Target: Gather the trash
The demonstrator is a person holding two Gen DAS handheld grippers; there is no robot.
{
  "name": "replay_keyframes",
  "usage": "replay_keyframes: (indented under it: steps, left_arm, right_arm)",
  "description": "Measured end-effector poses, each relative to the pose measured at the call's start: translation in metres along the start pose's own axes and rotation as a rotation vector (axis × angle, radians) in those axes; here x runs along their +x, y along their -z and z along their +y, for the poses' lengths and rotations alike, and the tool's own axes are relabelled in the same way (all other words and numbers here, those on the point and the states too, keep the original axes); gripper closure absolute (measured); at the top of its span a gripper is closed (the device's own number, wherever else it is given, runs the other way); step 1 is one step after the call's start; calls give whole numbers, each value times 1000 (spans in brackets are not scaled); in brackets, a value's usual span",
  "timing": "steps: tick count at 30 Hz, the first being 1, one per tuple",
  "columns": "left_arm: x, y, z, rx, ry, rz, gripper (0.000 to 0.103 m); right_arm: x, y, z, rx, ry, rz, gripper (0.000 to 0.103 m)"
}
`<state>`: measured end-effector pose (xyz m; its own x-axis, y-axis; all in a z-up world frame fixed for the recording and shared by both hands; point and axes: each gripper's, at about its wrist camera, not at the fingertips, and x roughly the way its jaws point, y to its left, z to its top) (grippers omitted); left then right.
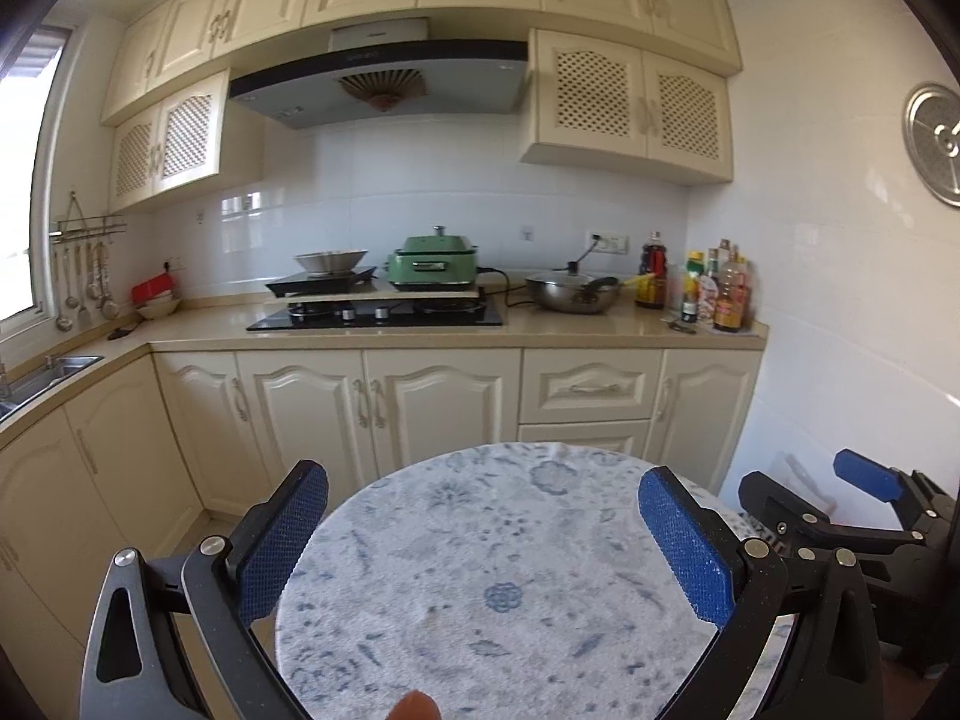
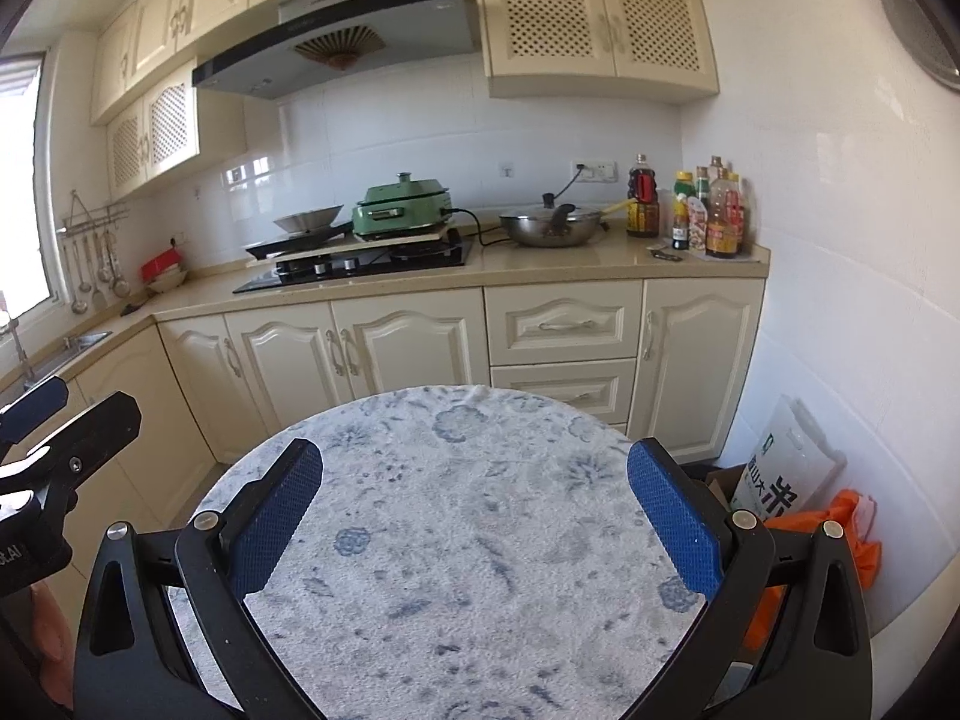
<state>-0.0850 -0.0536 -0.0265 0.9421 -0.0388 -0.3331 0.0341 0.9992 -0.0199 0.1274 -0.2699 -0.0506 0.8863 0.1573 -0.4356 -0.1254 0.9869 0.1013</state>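
Note:
No trash shows on the round table (image 1: 498, 570) with its blue-and-white floral cloth, which also fills the right wrist view (image 2: 468, 540). My left gripper (image 1: 483, 504) is open and empty above the table, its blue pads (image 1: 282, 540) wide apart. My right gripper (image 2: 474, 474) is open and empty over the same table. The right gripper shows at the right edge of the left wrist view (image 1: 852, 510). The left gripper shows at the left edge of the right wrist view (image 2: 54, 444). An orange bag (image 2: 840, 540) sits on the floor at the right.
Cream cabinets and a beige counter (image 1: 420, 336) stand beyond the table with a stove (image 1: 378, 315), green cooker (image 1: 432, 264), steel wok (image 1: 570, 291) and bottles (image 1: 714, 288). A sink (image 1: 48, 372) is at the left. A white rice sack (image 2: 786, 468) leans on the right wall.

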Motion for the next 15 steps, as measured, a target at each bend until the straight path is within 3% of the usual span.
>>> replay_keyframes:
  steps: [15]
  left_arm:
    - [-3,-1,21,-43,-19,3,1]
  right_arm:
    - [-9,-6,31,-40,-3,-25,0]
